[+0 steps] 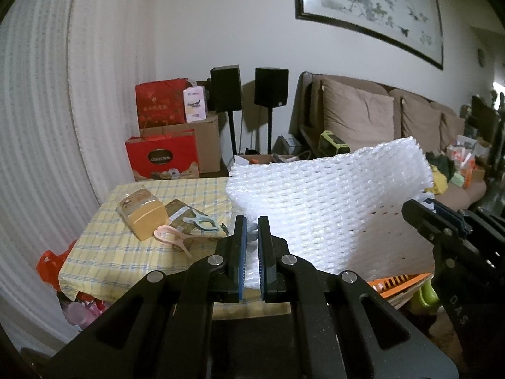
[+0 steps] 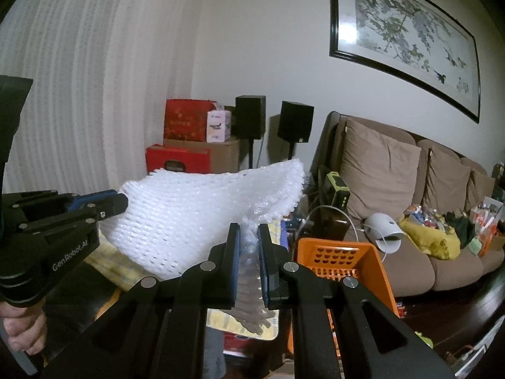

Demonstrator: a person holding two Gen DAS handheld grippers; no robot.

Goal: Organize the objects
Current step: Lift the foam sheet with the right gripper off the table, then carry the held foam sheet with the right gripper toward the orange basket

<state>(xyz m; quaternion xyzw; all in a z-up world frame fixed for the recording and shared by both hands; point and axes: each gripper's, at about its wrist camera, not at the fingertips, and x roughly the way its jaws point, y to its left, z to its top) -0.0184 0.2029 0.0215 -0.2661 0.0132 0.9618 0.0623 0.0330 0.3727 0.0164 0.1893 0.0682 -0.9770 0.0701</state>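
While a sheet of white foam netting (image 1: 328, 202) hangs stretched in the air between them, the left tongs (image 1: 251, 237) and right tongs (image 2: 250, 252) each stand pressed together on a bunched corner of it, the left pair pinching the end nearer the desk's middle, the right pair pinching the end out past the desk's right edge, above the orange basket (image 2: 341, 255). The sheet sags over the right half of the desk (image 1: 104, 246), which wears a yellow checked cloth, and does not look folded or put away yet. Toward the desk's far left corner lie a tan packet (image 1: 142, 218), a darker packet (image 1: 184, 218), a pale blue clip (image 1: 202, 222) and a pink clip (image 1: 172, 235), loosely heaped and touching, apparently unsorted. A person's hand (image 2: 22, 331) grips the left handle. Judged from this, the tidying is at an early or middle stage: the netting is in hand, its destination cannot be told, and the small items remain to be dealt with
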